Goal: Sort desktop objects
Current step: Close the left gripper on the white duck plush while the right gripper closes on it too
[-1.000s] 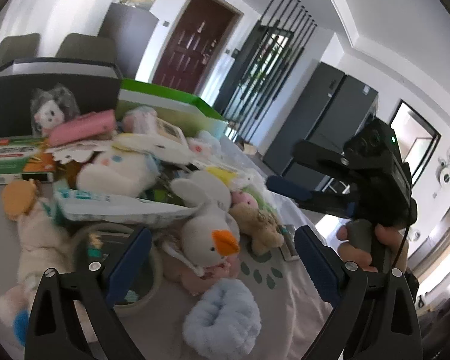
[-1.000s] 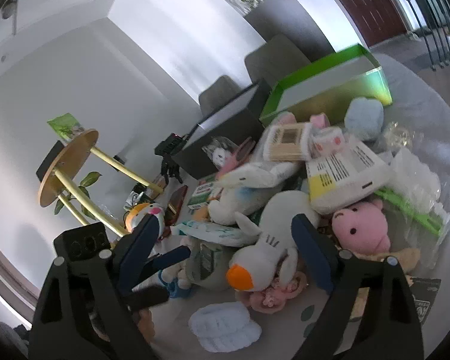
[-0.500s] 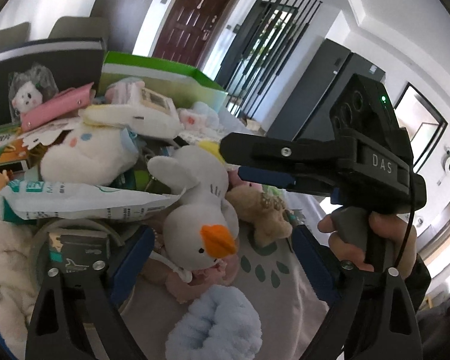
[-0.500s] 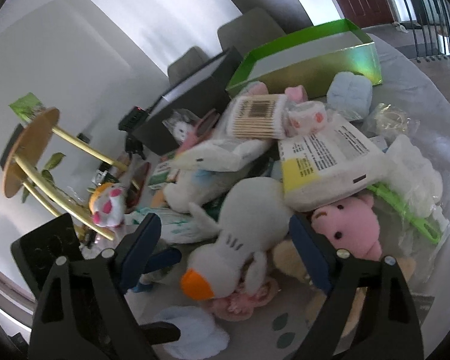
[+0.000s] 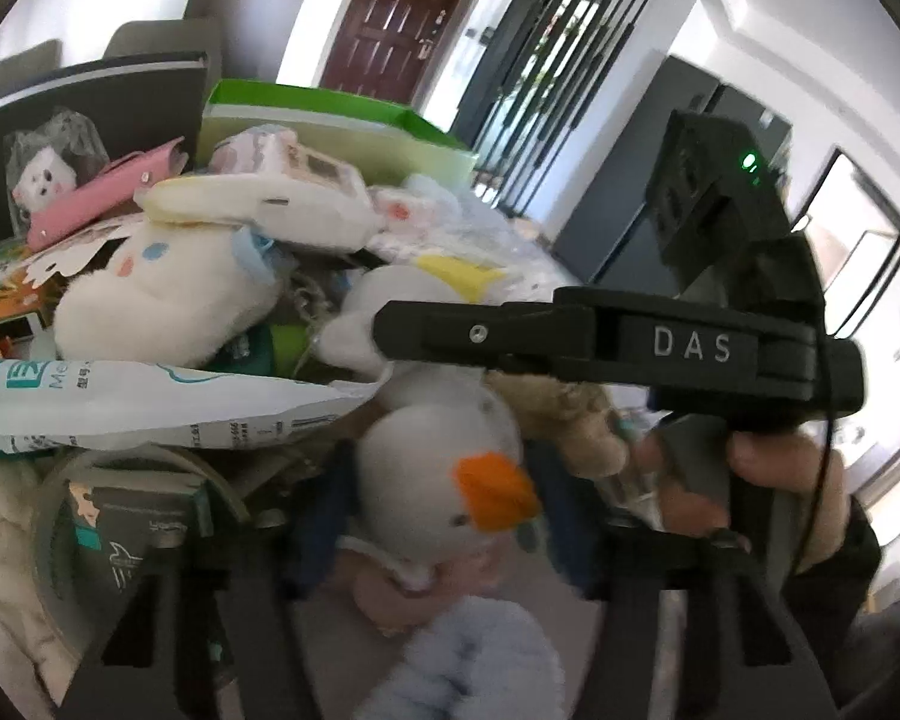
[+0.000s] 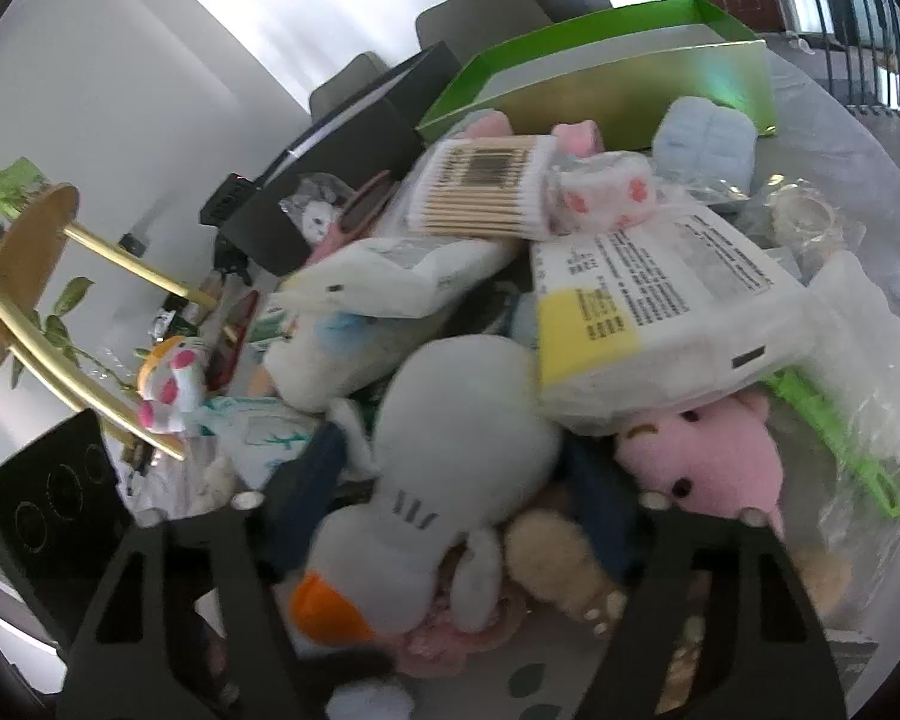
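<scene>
- Left tool (image 5: 444, 516): your jaws stand apart either side of the white duck plush (image 5: 444, 468), head between the pads; contact too blurred to tell.
- Right tool (image 6: 450, 498): spread wide round the duck's body, w/ no squeeze visible.
- Duck lies at the near edge of the pile on the counter (image 6: 870, 138), grey cloth over it.
- Green box (image 6: 600, 78) & black box (image 5: 90, 96) sit behind the pile.
- Room: dark door (image 5: 390, 18), barred window (image 5: 564, 54), white walls.
</scene>
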The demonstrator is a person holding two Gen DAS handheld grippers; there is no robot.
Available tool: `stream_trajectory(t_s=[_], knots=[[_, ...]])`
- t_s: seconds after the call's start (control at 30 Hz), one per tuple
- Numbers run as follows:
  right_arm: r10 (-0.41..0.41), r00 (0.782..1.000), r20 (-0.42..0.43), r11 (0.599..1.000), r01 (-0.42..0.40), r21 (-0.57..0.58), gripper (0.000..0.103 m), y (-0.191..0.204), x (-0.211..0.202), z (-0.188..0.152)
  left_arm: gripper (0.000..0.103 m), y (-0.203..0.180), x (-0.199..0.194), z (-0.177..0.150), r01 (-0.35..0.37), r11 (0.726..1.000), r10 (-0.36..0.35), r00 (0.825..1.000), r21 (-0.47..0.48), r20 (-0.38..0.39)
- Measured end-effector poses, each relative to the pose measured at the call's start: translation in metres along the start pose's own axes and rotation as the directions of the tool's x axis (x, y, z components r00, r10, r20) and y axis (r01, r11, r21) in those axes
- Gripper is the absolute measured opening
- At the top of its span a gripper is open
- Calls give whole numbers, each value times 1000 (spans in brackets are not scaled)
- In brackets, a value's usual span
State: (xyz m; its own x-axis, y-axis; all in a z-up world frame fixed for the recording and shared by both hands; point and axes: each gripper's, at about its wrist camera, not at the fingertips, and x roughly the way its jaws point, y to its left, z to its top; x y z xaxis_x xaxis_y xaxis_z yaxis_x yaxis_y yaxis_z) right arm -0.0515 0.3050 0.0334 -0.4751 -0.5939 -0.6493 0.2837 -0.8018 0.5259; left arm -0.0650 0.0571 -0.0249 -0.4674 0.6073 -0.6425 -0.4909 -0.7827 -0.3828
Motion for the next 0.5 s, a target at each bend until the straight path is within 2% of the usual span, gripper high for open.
stream_trajectory(t_s=[0.13,0.5], knots=[[-10,1000,2,1000,10,-7,61,2,-1,0,55,1,-3,-2,6,1000,-6,1000,-1,3],[5,998,66,1000,-5,-2,61,12,-27,-6,55,-14,-23,4,25,999,-27,998,39,49]])
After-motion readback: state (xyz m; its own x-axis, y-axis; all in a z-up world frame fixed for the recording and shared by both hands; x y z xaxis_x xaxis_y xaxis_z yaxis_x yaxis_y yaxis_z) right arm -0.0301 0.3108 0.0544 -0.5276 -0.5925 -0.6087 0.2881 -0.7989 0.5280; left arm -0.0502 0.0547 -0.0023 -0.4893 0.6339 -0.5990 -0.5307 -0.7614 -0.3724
